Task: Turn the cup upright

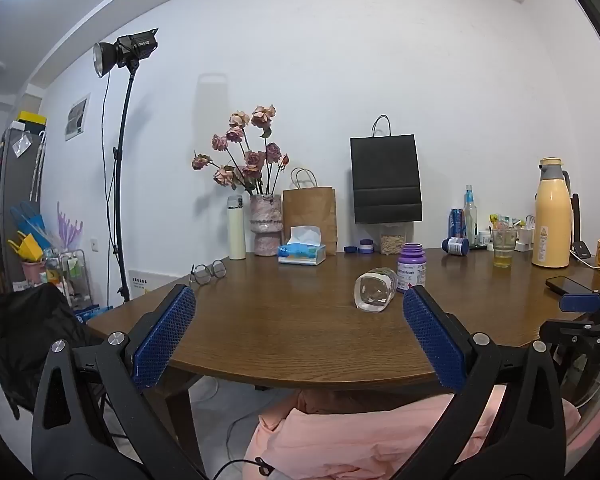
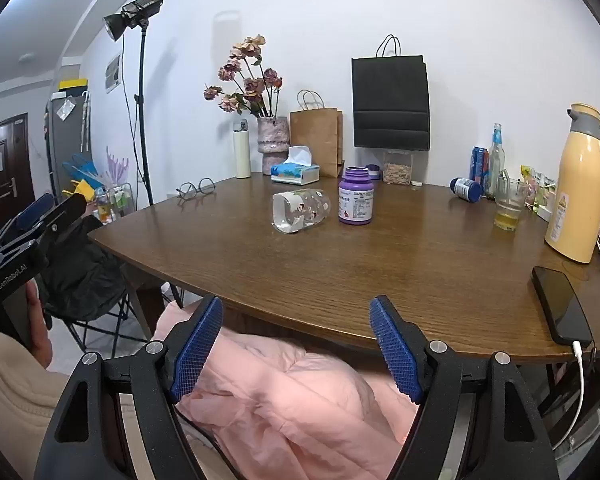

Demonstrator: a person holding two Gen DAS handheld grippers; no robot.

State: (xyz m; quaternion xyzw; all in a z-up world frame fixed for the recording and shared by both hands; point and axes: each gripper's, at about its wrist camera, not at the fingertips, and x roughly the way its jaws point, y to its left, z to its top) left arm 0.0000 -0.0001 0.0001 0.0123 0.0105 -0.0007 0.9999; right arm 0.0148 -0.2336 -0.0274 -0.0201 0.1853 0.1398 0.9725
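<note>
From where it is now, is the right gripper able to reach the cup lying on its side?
Probably yes. The right gripper is open at the table's near edge, and bare table lies between it and the cup. The purple bottle stands close beside the cup.

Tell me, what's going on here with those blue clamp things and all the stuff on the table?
A person sits at the wooden table with a hand-held gripper in each hand. The left gripper and right gripper are both open and empty, held back at the near edge. The clear glass cup they mean to stand up lies on its side, untouched, right beside a purple pill bottle. Nothing has been grasped yet.
</note>
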